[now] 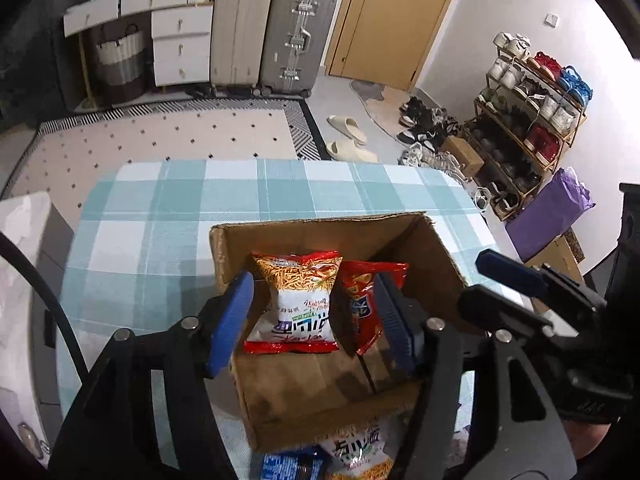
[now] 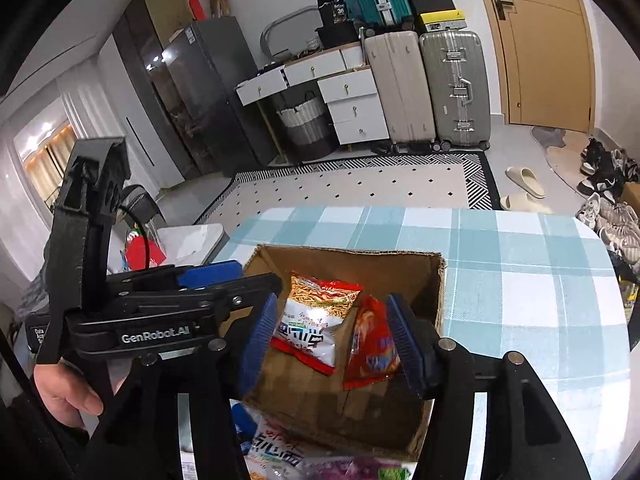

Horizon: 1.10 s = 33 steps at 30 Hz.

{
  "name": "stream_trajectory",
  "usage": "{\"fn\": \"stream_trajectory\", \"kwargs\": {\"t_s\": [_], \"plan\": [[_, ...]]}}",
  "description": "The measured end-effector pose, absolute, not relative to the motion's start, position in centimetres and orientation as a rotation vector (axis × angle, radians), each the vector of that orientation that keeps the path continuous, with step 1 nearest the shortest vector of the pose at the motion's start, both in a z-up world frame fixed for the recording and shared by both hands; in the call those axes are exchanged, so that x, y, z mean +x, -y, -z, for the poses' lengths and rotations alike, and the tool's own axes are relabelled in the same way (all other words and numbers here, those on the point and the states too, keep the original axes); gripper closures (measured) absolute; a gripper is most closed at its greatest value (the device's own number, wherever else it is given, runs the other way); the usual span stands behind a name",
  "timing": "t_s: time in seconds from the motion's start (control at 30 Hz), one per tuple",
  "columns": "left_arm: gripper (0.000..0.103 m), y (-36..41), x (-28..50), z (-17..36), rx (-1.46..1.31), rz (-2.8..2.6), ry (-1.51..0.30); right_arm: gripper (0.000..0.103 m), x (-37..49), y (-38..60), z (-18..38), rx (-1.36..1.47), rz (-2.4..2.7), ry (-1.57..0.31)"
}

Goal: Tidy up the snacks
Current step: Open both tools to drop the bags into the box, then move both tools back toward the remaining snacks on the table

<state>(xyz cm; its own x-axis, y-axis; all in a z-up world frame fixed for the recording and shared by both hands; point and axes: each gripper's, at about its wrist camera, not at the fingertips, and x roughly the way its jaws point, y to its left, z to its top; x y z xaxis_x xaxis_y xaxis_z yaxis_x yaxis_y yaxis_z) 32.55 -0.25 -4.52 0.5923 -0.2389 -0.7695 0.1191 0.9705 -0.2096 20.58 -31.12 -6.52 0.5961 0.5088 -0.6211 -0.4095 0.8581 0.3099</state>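
Note:
An open cardboard box [image 1: 320, 396] stands on the checked table; it also shows in the right wrist view [image 2: 344, 412]. Inside, a white and orange noodle-snack bag [image 1: 300, 304] leans against the far wall, also seen from the right wrist [image 2: 316, 320]. A red snack bag [image 1: 366, 300] stands beside it on the right, and shows again in the right wrist view [image 2: 372, 344]. My left gripper [image 1: 314, 320] is open and empty above the box. My right gripper [image 2: 330, 340] is open and empty above the box too. More snack bags [image 1: 356, 456] lie in front of the box [image 2: 276, 456].
The table has a blue and white checked cloth [image 1: 168, 216]. A blue packet [image 1: 288, 466] lies at the near edge. Beyond the table are a patterned rug [image 2: 360, 184], suitcases [image 1: 298, 36], white drawers [image 1: 182, 46], a shoe rack [image 1: 528, 120] and a purple bag [image 1: 548, 212].

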Motion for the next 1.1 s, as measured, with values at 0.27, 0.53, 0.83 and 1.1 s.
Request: {"fn": "stream_trajectory", "kwargs": {"t_s": [0.27, 0.53, 0.83, 1.1], "plan": [[0.028, 1.1, 26.8, 0.7, -0.085, 0.172, -0.809, 0.043, 16.2, 32.3, 3.0, 0.159, -0.552, -0.68], [0.025, 2.0, 20.6, -2.9, -0.054, 0.159, -0.699, 0.035, 11.3, 33.5, -0.3, 0.138, -0.553, -0.597], [0.02, 4.0, 13.5, -6.7, 0.032, 0.15, -0.6, 0.022, 4.9, 35.0, -3.0, 0.14, -0.553, -0.47], [0.017, 3.8, 7.4, -8.2, 0.01, 0.131, -0.526, 0.012, -1.5, 36.1, -5.2, 0.13, -0.562, -0.33]]}}
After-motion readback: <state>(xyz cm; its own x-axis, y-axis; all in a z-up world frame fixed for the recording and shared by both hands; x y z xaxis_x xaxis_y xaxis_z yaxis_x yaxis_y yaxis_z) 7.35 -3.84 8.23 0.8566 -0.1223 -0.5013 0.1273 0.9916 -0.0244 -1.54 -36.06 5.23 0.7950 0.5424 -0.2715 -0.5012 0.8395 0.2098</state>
